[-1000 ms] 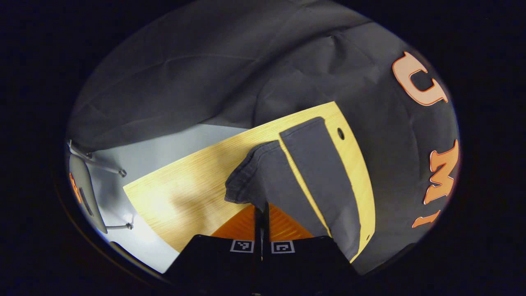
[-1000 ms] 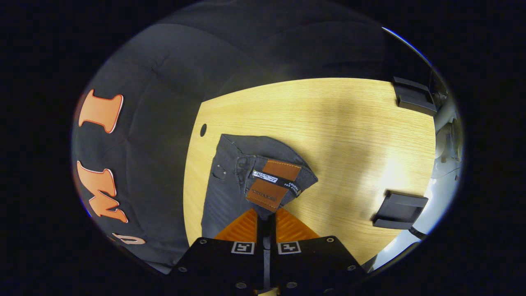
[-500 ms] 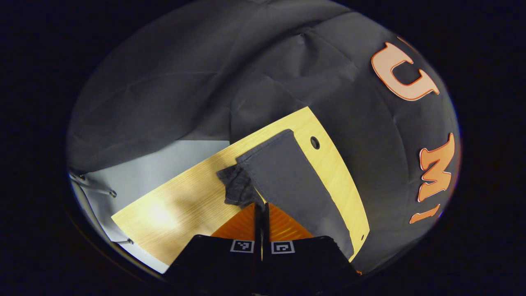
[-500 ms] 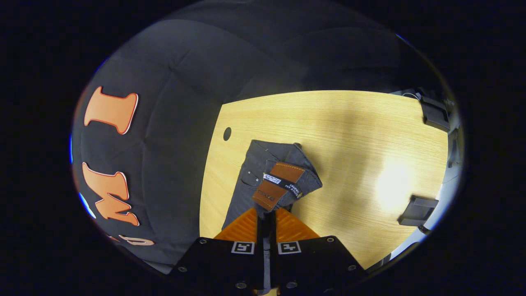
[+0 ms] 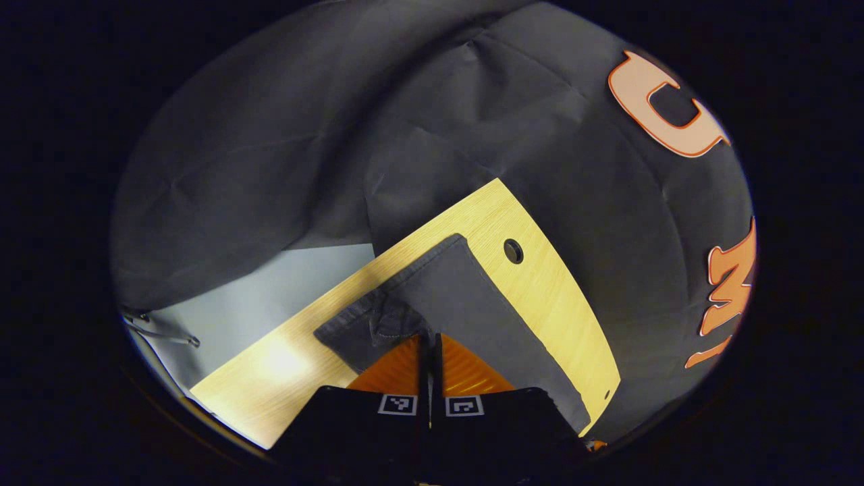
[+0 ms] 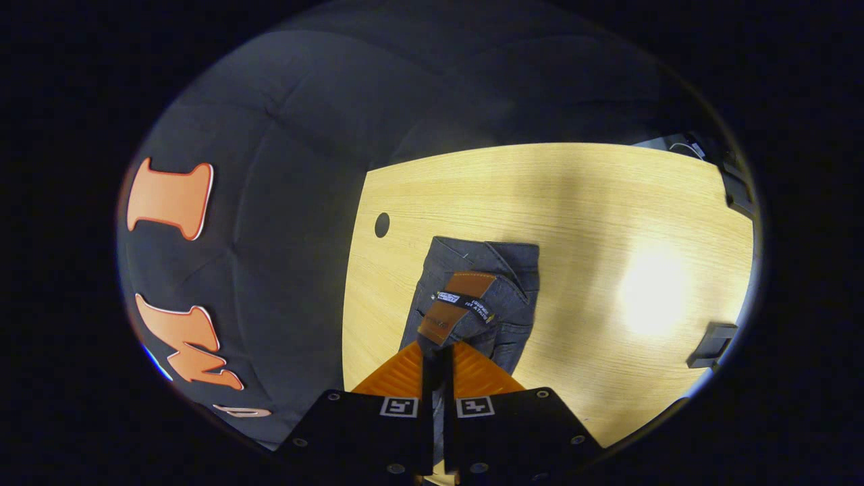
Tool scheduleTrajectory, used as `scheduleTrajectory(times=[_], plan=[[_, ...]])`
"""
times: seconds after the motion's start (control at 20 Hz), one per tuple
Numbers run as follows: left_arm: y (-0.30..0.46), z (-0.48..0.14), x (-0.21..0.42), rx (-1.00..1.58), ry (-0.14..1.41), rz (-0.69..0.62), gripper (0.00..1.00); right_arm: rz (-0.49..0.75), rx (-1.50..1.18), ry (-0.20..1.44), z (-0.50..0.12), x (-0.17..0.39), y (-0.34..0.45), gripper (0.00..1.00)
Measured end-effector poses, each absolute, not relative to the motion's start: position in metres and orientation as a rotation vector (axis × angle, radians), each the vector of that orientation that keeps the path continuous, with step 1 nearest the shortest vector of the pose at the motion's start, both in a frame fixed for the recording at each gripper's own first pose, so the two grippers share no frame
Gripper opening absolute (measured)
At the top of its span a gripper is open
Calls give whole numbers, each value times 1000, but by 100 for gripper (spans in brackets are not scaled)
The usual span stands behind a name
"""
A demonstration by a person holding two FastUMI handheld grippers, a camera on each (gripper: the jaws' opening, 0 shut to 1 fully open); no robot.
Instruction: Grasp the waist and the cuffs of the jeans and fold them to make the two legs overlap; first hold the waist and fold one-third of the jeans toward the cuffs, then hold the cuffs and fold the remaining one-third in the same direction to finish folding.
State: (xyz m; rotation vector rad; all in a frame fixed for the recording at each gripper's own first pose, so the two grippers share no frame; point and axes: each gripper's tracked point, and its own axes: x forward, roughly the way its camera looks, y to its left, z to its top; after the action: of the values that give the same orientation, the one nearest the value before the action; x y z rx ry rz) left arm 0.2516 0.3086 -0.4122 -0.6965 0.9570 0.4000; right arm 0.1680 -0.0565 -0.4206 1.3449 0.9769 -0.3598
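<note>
1. Grey denim, a pair of jeans [image 5: 466, 304], lay on a pale wooden table [image 5: 540, 283] in the left gripper view, running from 12 o'clock down toward 4 o'clock of the table's visible part.
2. At 6 o'clock in that view, the left gripper [image 5: 429, 341] had its two fingers clenched together on a cuff [image 5: 378, 324] of the jeans, with the cloth bunched just above the fingertips.
3. That pinched cuff sat at 9 o'clock of the flat trouser leg, folded over toward it.
4. A small round hole [image 5: 513, 251] in the table was at 1 o'clock of the jeans, close to the table's edge.
5. In the right gripper view, the right gripper [image 6: 438, 351] at 6 o'clock was closed tight on the waist [image 6: 472, 317] of the jeans.
6. A brown leather patch [image 6: 453, 307] with a dark tag across it sat on the waistband, just above the fingertips.
7. The waist end was doubled over, with the rest of the denim beneath it reaching toward 12 o'clock.
8. The same table hole [image 6: 382, 225] lay at 10 o'clock of the jeans.
9. A dark bracket [image 6: 712, 335] was fixed at the table's edge at 3 o'clock, well apart from the jeans.
</note>
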Motion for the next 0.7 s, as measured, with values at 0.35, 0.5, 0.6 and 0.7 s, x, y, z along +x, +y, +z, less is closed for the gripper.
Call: scheduleTrajectory(times=[0.35, 0.5, 0.6, 0.7], plan=[[307, -425, 314, -572, 1006, 388, 1, -374, 1336, 1060, -447, 216, -41, 7], [308, -443, 338, -557, 1033, 406, 1, -376, 1344, 1106, -458, 230, -33, 6], [305, -449, 346, -521, 1032, 408, 1, -377, 1349, 1136, -464, 238, -27, 6], [301, -454, 351, -507, 1024, 409, 2, -373, 1324, 1175, -466, 238, -25, 6]])
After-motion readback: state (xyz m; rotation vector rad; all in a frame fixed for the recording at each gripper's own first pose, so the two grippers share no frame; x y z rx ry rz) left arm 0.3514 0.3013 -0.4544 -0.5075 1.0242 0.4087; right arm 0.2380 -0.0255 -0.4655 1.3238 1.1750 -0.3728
